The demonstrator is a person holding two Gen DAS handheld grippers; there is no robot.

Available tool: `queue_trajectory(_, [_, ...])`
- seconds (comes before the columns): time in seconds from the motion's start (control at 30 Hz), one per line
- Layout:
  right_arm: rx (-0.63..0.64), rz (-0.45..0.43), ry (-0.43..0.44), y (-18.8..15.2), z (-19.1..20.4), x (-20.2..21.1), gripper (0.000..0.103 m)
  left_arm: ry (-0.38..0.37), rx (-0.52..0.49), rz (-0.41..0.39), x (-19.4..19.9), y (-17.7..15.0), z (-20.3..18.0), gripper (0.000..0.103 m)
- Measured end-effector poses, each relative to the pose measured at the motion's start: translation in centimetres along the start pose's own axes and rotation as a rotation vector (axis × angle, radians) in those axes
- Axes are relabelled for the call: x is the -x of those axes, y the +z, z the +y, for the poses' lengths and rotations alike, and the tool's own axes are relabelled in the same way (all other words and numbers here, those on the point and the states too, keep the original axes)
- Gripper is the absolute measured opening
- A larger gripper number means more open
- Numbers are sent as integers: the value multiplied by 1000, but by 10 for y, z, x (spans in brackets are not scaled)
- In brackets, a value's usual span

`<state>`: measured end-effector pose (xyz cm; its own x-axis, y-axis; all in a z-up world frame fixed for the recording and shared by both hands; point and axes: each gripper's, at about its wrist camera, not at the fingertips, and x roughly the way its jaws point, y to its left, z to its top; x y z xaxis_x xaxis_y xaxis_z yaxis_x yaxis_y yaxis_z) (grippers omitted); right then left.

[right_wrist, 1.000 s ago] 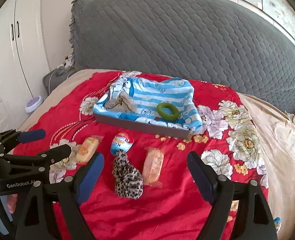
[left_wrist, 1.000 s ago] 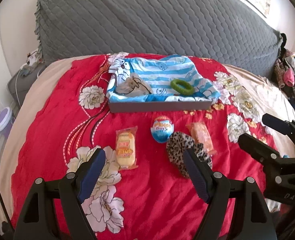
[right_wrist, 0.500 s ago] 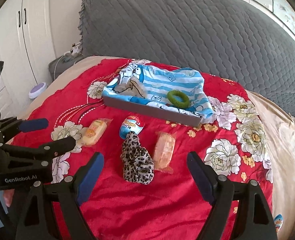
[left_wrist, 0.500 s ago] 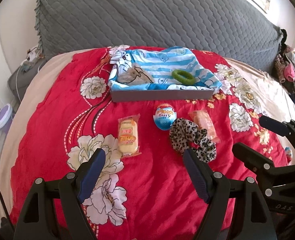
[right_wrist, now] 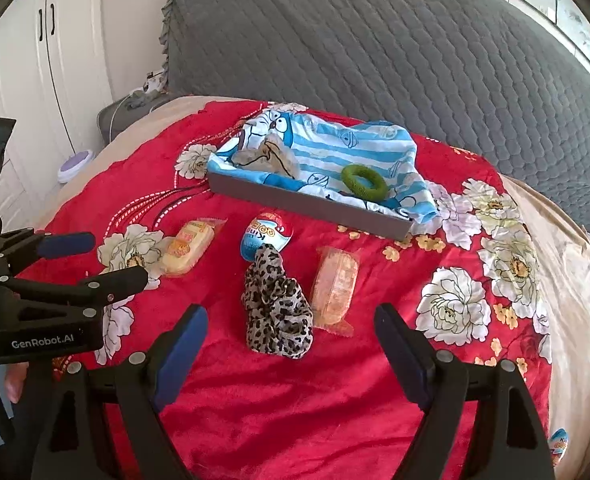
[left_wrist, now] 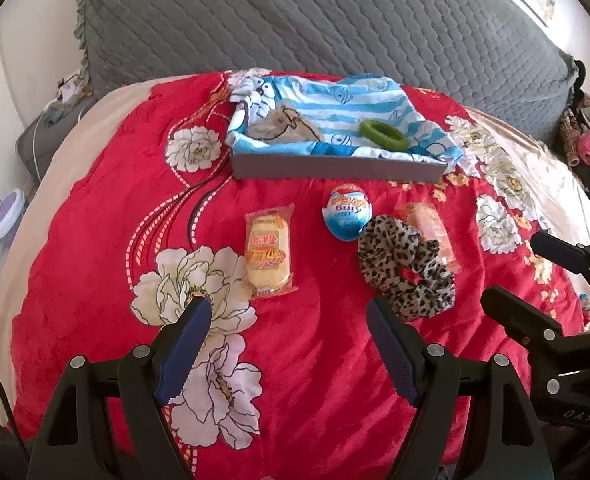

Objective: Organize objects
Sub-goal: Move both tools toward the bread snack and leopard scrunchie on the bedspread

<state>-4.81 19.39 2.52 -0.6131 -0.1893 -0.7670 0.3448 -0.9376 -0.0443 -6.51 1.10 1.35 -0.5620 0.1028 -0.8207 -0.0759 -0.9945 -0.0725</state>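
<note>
On the red flowered blanket (left_wrist: 315,360) lie a yellow snack pack (left_wrist: 267,250) (right_wrist: 187,246), a blue and white chocolate egg (left_wrist: 347,212) (right_wrist: 266,234), a leopard-print scrunchie (left_wrist: 409,266) (right_wrist: 275,306) and an orange snack pack (left_wrist: 431,228) (right_wrist: 335,284). Behind them a grey tray (left_wrist: 335,168) (right_wrist: 307,204) lined with blue striped cloth holds a green ring (left_wrist: 383,134) (right_wrist: 364,182) and a beige item (left_wrist: 283,130). My left gripper (left_wrist: 287,320) is open and empty, near the yellow pack. My right gripper (right_wrist: 291,328) is open and empty, just short of the scrunchie.
A grey quilted cover (left_wrist: 315,20) rises behind the tray. A purple-lidded jar (left_wrist: 7,216) stands on the floor to the left. Clothes (left_wrist: 587,136) are piled at the far right. White cupboard doors (right_wrist: 23,60) are on the left. Another egg (right_wrist: 559,444) lies at the bed's right edge.
Both grippers have moved forward and down toward the items on the blanket. The items have not moved. Both grippers stay open.
</note>
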Motion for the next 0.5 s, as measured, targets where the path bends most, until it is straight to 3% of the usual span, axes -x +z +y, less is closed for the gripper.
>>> queue_trajectory(0.5, [10,41,3,-5,1,-17,85,-9,5,34,-17,-4,2,81])
